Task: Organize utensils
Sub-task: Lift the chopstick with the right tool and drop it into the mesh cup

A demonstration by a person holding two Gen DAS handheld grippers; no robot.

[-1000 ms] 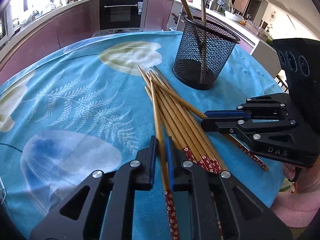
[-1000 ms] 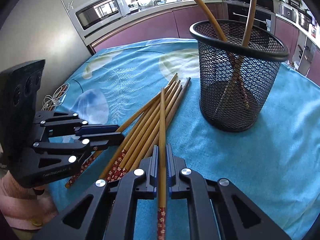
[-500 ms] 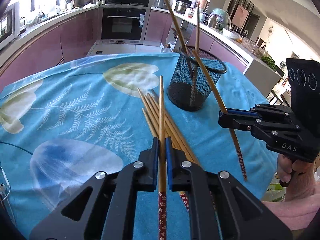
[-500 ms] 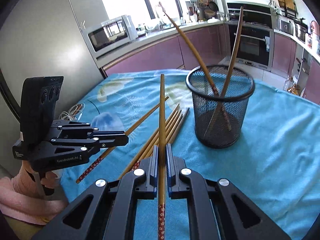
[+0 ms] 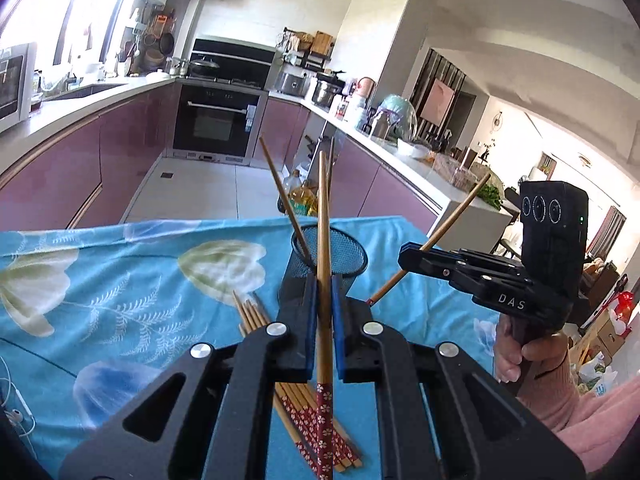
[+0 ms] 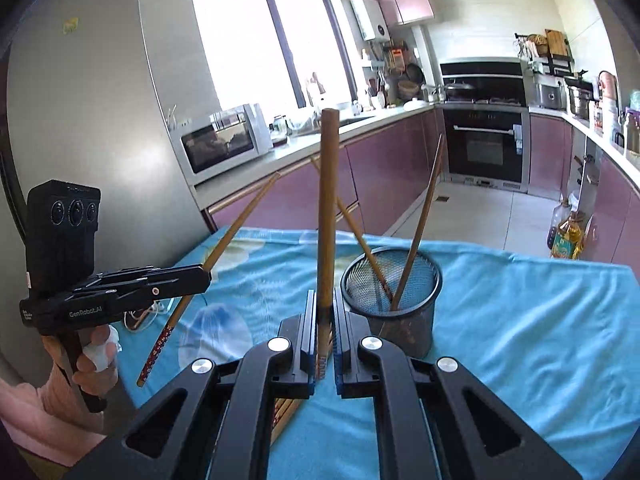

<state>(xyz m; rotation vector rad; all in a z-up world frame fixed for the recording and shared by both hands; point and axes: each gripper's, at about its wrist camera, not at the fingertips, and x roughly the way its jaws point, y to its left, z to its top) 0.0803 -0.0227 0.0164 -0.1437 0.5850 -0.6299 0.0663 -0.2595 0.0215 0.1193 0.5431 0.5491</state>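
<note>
inspector: your left gripper [image 5: 322,300] pinches one chopstick [image 5: 323,240]; your right gripper [image 6: 322,312] pinches another chopstick [image 6: 327,200].
operator: and the holder?
inspector: mesh holder [image 6: 394,300] just ahead; loose chopsticks [image 5: 256,316] beneath.

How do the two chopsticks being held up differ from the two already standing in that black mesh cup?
The chopstick in the left gripper and the chopstick in the right gripper are each clamped mid-air between shut jaws; the two chopsticks in the mesh cup stand loose, leaning on its rim. The held ones show red flowered ends below the jaws; the cup pair's lower ends sit inside the mesh cup, pattern unclear. All four are slim, brown sticks.
</note>
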